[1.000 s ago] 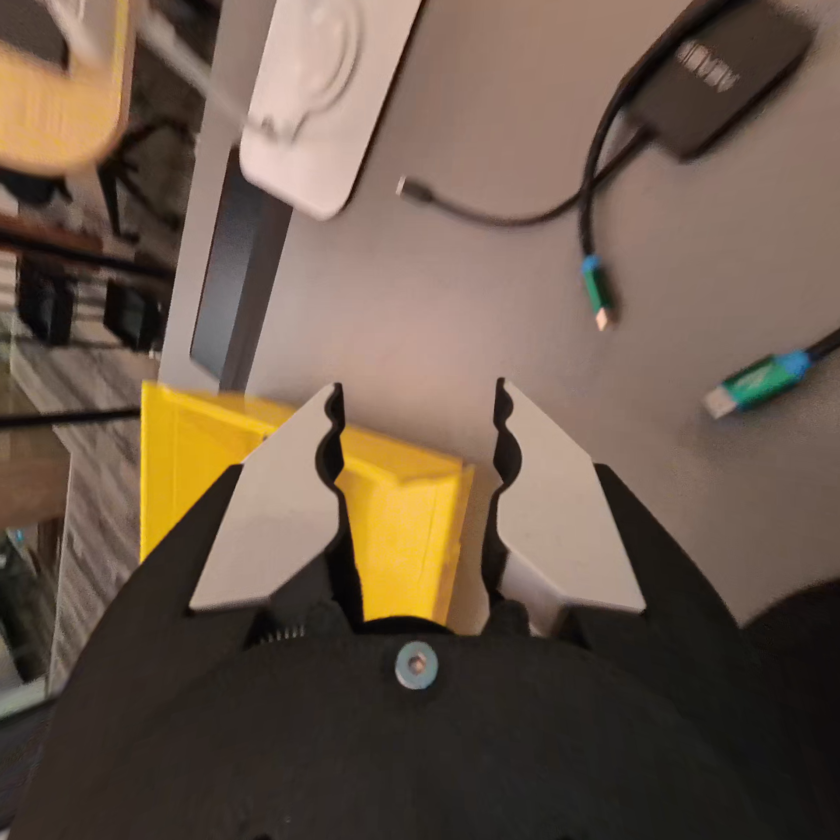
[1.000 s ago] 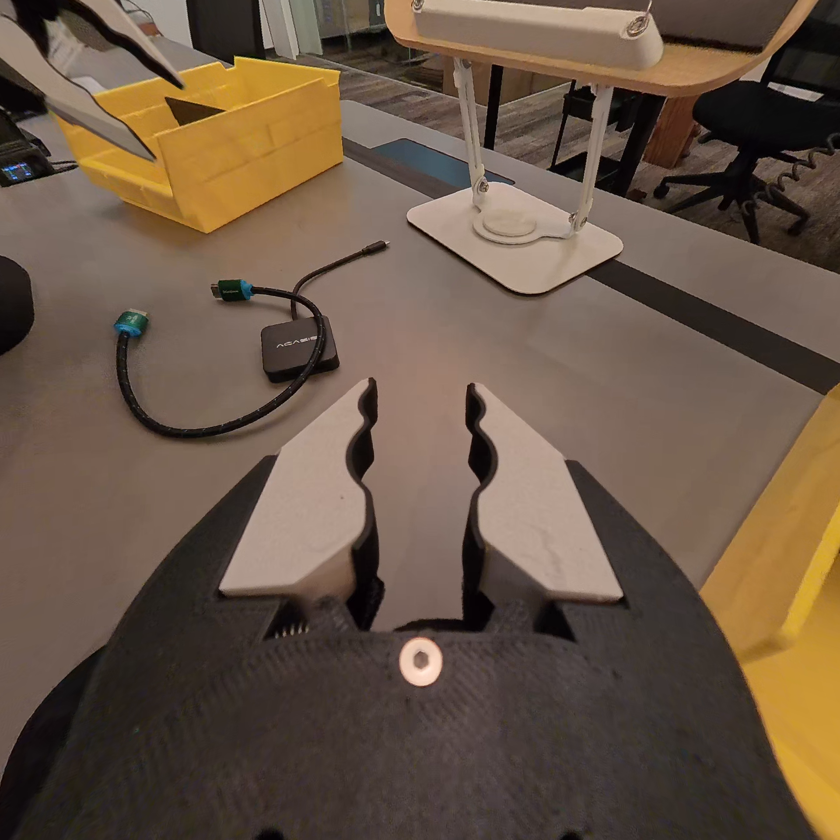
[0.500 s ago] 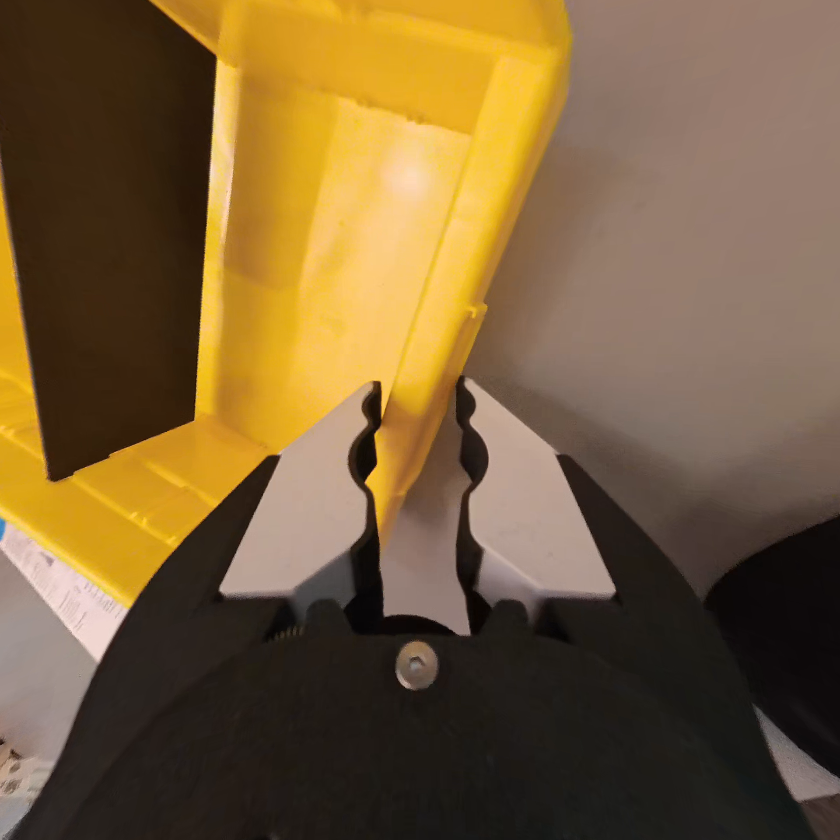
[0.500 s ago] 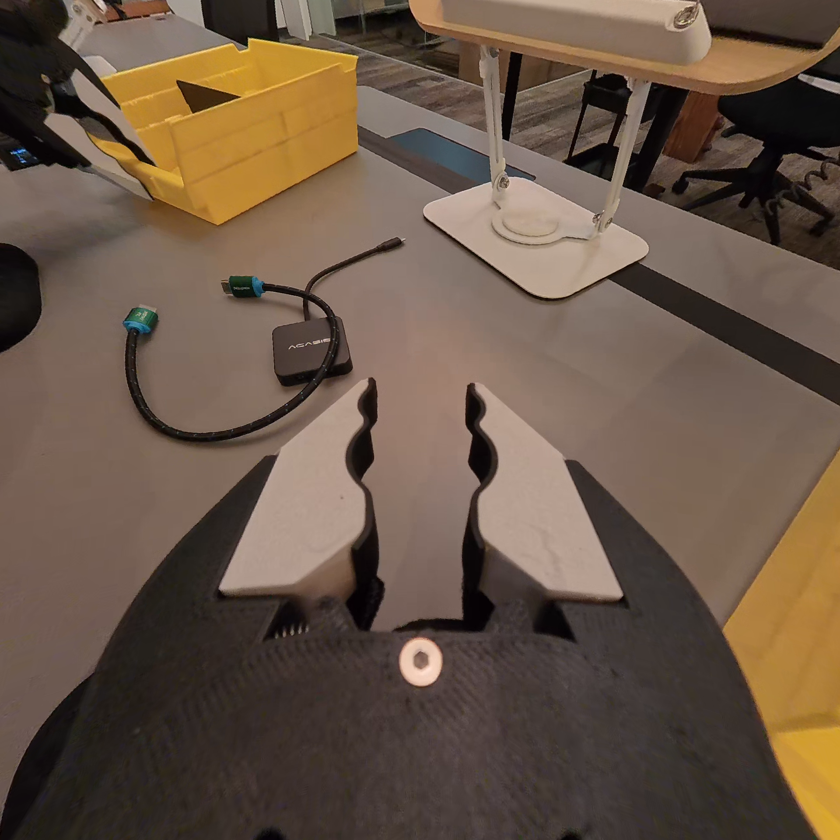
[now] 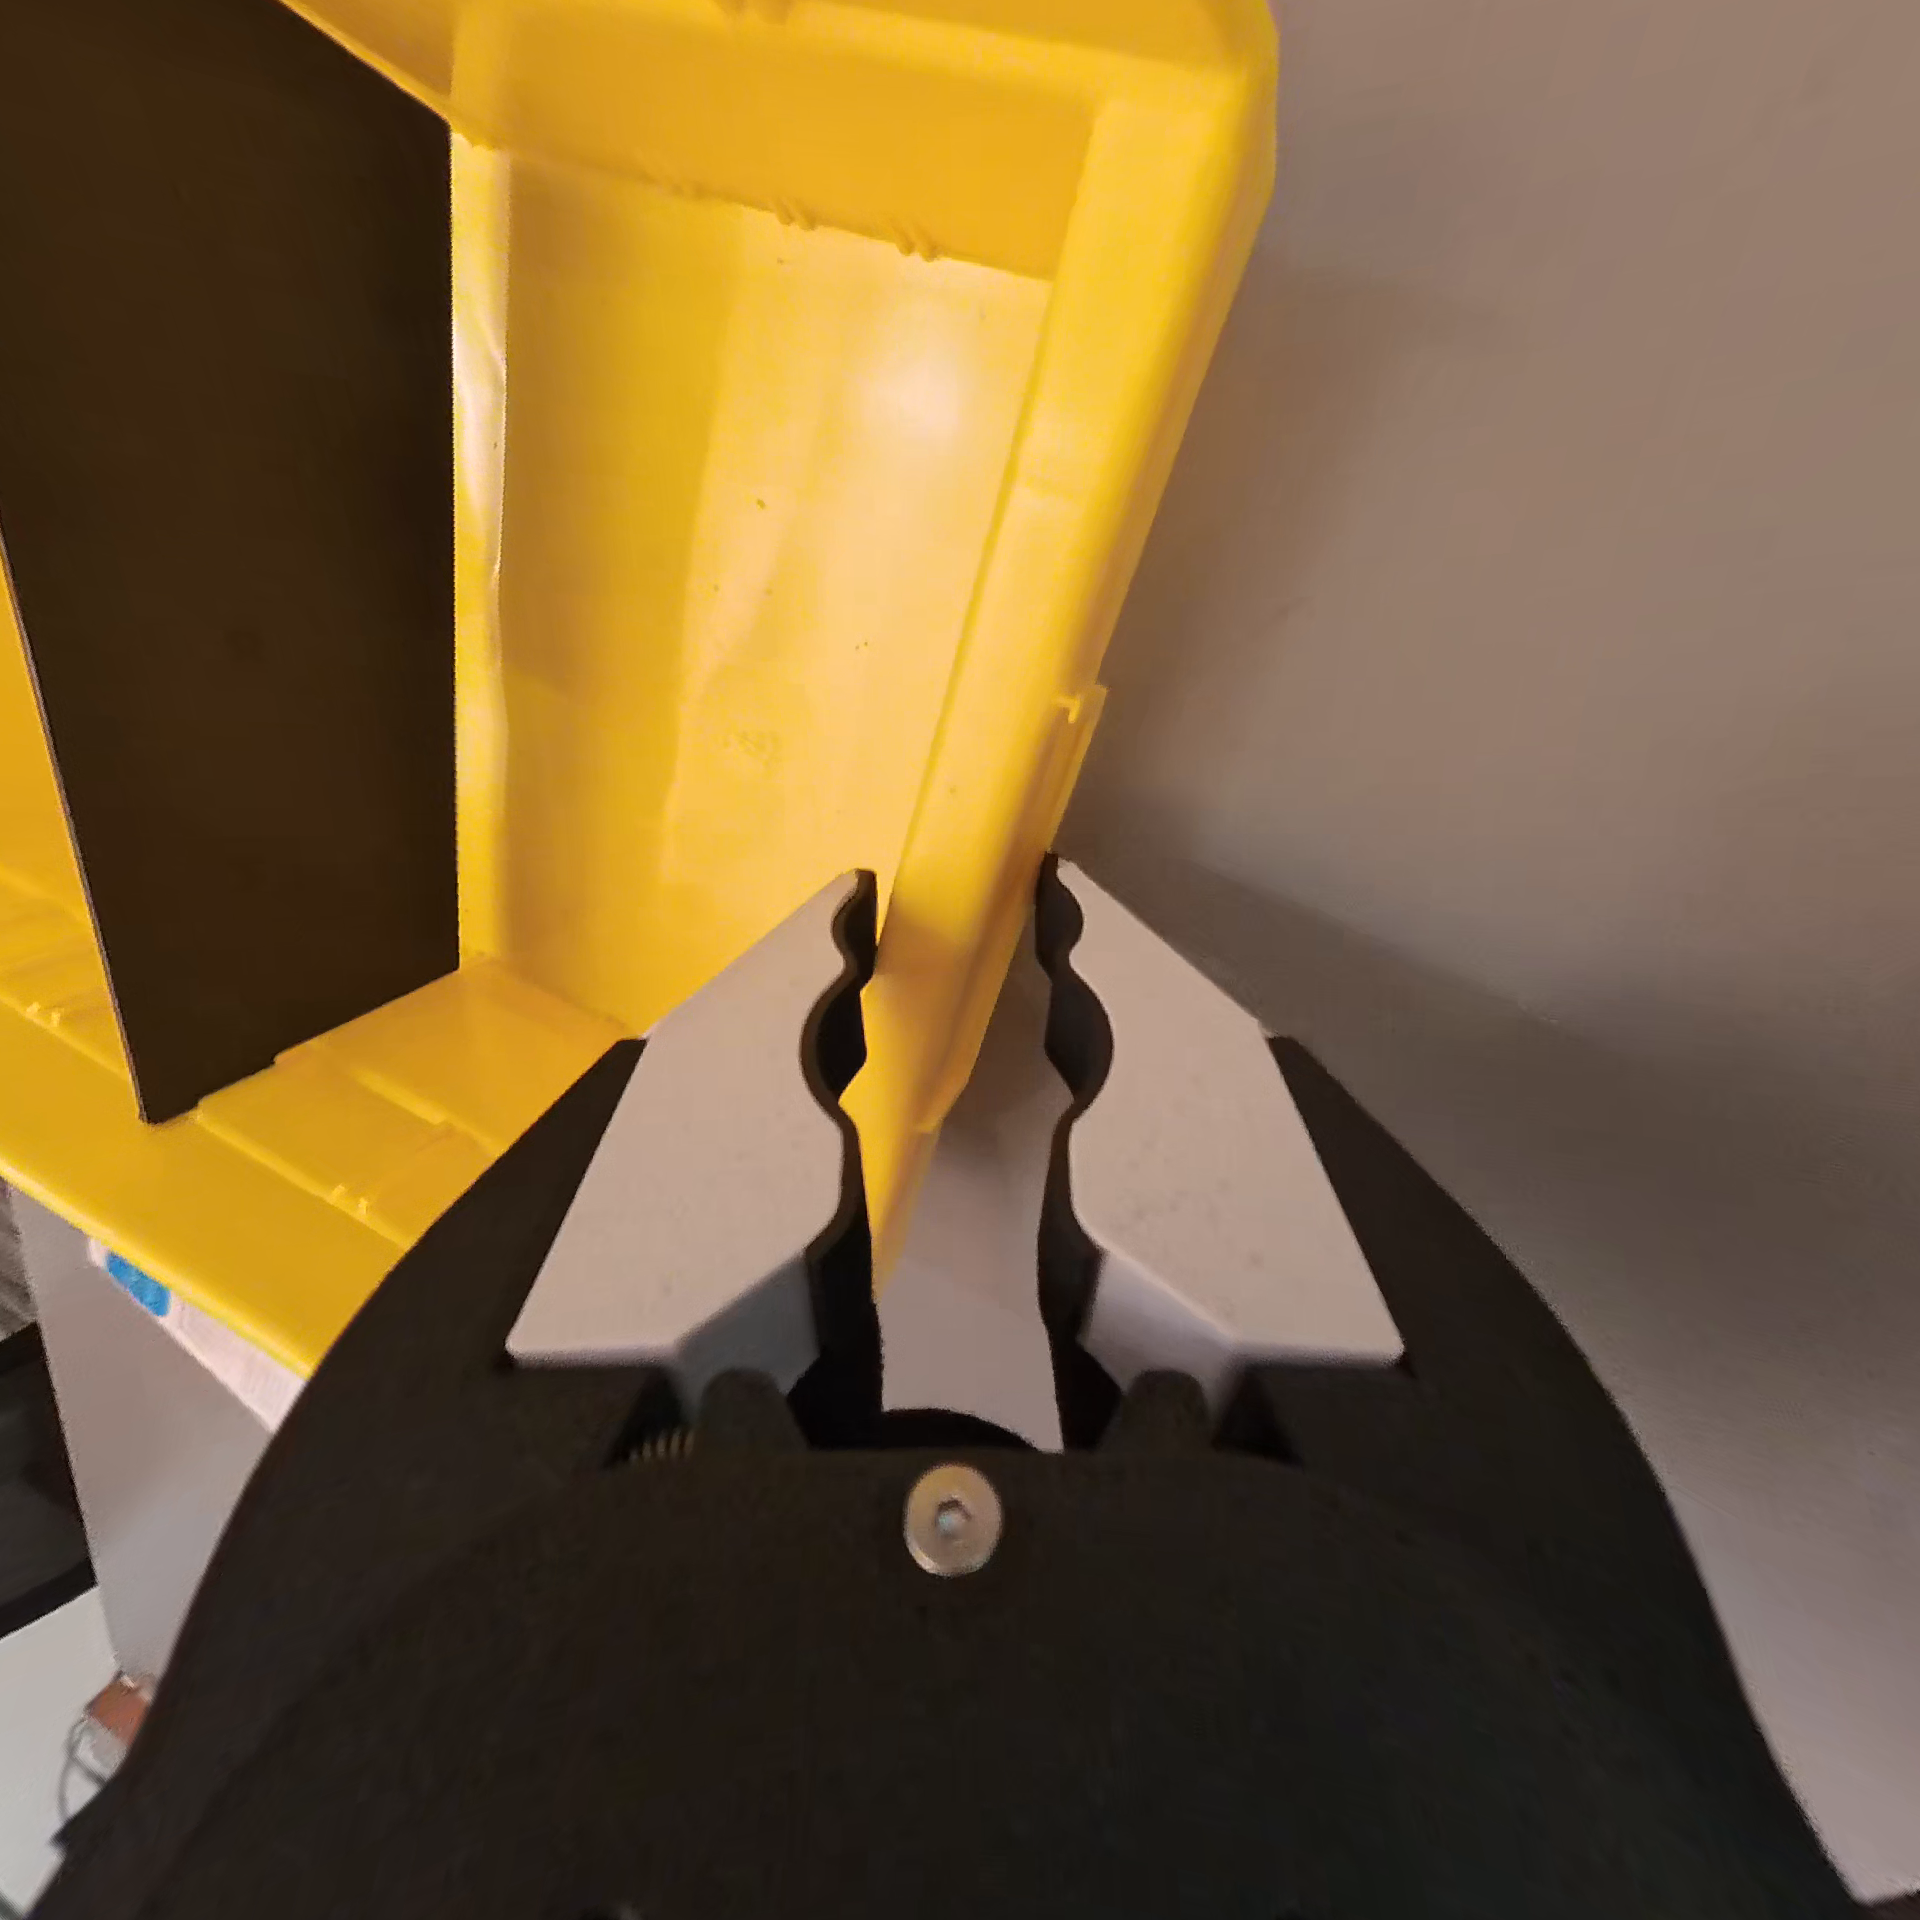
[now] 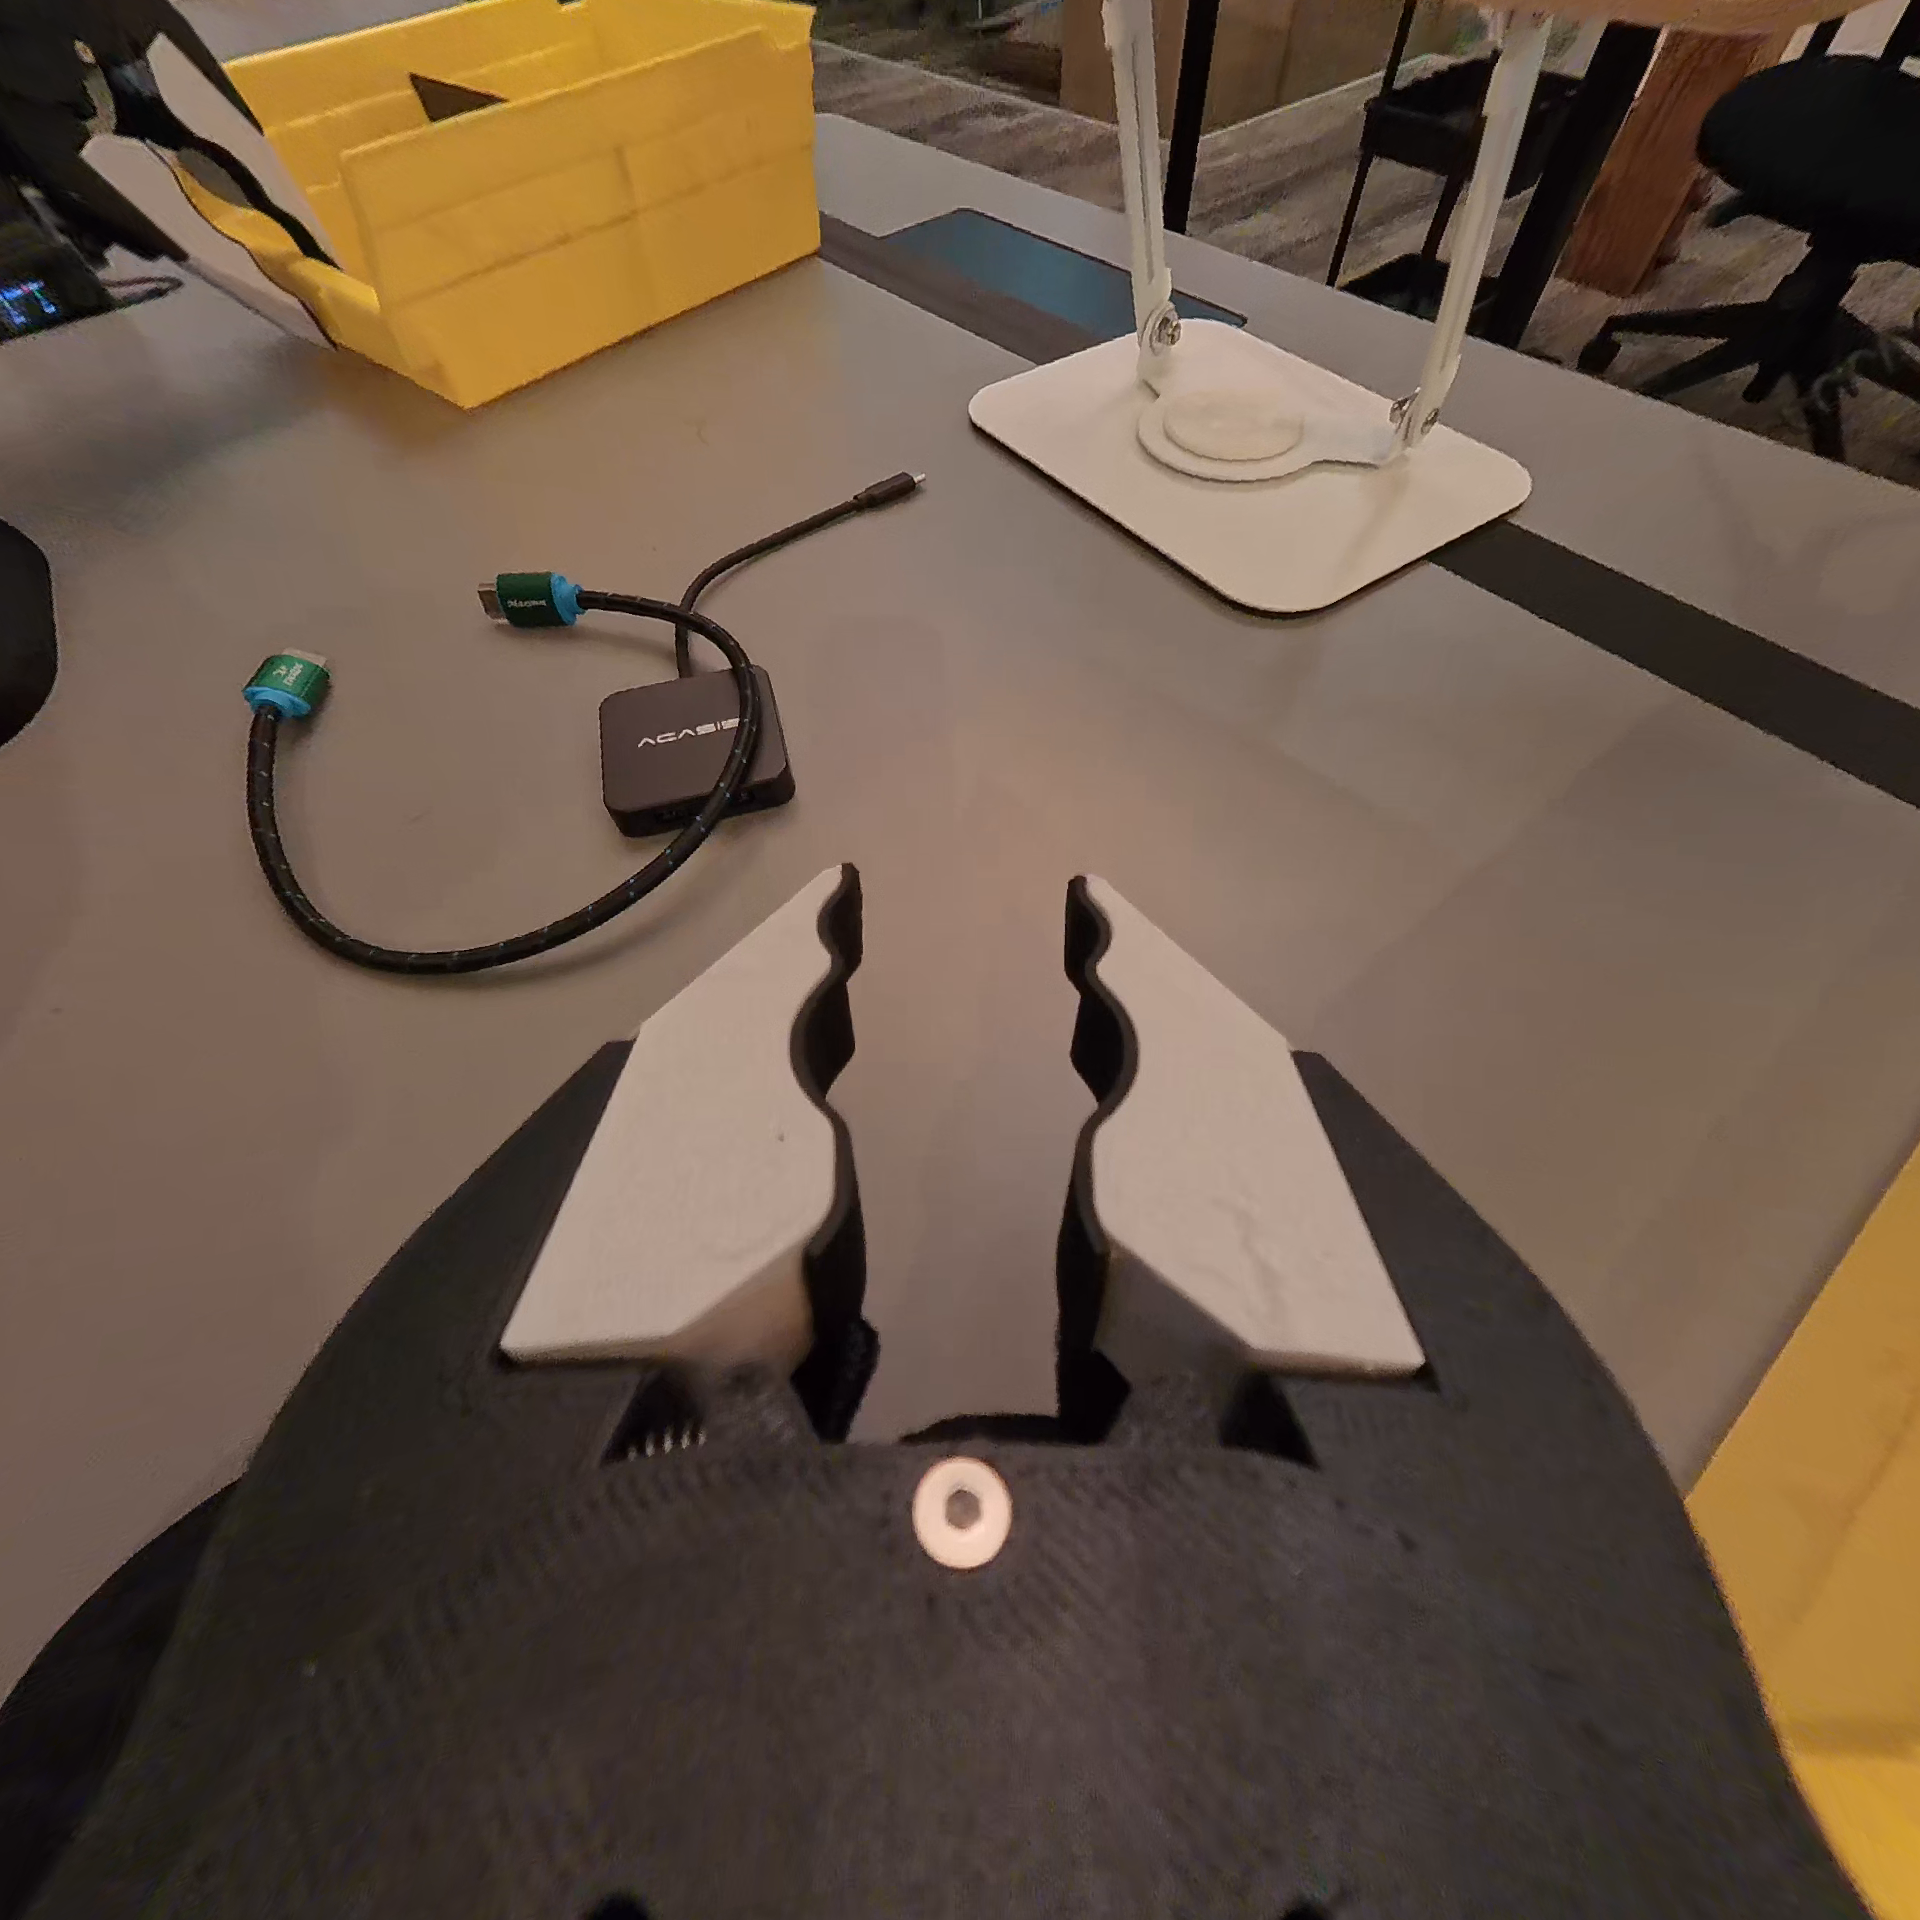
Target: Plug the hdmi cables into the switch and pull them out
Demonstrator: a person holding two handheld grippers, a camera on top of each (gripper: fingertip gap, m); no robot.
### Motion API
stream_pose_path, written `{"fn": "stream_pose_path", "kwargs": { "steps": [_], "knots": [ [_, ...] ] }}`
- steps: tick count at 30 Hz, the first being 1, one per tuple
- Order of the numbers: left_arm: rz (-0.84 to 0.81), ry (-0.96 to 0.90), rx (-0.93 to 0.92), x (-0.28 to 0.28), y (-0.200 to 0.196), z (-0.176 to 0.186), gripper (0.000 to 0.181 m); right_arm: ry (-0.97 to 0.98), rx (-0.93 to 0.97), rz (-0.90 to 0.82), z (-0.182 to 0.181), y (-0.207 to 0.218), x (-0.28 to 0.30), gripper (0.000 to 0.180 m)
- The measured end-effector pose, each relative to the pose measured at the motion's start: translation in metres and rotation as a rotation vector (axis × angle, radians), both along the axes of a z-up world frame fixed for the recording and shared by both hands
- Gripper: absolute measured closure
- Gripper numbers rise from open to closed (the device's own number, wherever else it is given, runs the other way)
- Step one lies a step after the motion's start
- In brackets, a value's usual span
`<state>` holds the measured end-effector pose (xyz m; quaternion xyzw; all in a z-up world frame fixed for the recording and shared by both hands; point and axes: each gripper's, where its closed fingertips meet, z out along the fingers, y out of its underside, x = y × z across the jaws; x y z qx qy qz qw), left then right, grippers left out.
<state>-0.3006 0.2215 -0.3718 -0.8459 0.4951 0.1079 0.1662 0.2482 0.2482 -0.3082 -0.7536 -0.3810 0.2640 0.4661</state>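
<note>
Grey tabletop [image 6: 1195,790] is seen across both views, matte and crossed at the far side by a dark strip [image 6: 1662,623] with a blue-grey inset panel [image 6: 1039,265]. Beyond the edge, wood-look flooring, a black office chair [image 6: 1808,177] and a wooden desk leg are seen, dimly lit.

The left gripper [image 5: 956,883] is closed onto the side wall of a yellow bin [image 5: 1091,520]; both fingers appear pressed against the wall near its corner. A dark divider panel [image 5: 229,520] stands upright inside the bin. The same grip is seen at the far left of the right wrist view, where the bin [image 6: 582,208] sits at the back of the table.

The right gripper [image 6: 961,883] is held partly open over bare table, with nothing between its fingers.

The black switch [image 6: 691,748] lies flat near the table's middle, its thin lead ending in a small plug [image 6: 894,485]. A braided HDMI cable [image 6: 416,945] is draped over the switch in a loop, both green-and-blue plugs [image 6: 525,601] [image 6: 289,681] lying unplugged on the table. A white stand base [image 6: 1299,468] rests to the right, well apart. A second yellow edge [image 6: 1829,1455] is seen at the lower right.
</note>
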Motion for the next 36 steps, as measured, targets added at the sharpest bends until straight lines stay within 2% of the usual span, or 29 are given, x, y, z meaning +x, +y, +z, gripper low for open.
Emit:
{"fn": "stream_pose_path", "kwargs": {
  "steps": [8, 12, 17, 21, 26, 31, 36],
  "knots": [
    [0.066, 0.026, -0.008, -0.027, 0.011, 0.003, 0.149, -0.058, -0.004, 0.002, -0.01, 0.0, -0.004, 0.14],
    [0.136, -0.024, 0.12, -0.02, 0.013, 0.036, 0.131, -0.077, 0.001, 0.016, -0.001, 0.0, -0.006, 0.139],
    [0.056, -0.057, 0.336, 0.035, 0.026, 0.099, 0.126, -0.094, 0.063, 0.052, 0.034, 0.016, -0.02, 0.137],
    [-0.068, -0.004, 0.361, 0.098, 0.039, 0.111, 0.126, -0.103, 0.124, 0.095, 0.063, 0.042, -0.05, 0.135],
    [-0.185, -0.121, 0.372, 0.186, 0.055, 0.109, 0.125, -0.039, 0.155, 0.142, 0.069, 0.08, -0.099, 0.135],
    [-0.251, -0.185, 0.299, 0.248, 0.066, 0.079, 0.12, -0.003, 0.179, 0.11, 0.024, 0.109, -0.116, 0.136],
    [-0.338, -0.214, 0.19, 0.294, 0.059, 0.047, 0.119, -0.042, 0.114, 0.12, -0.009, 0.113, -0.11, 0.135]
  ]
}}
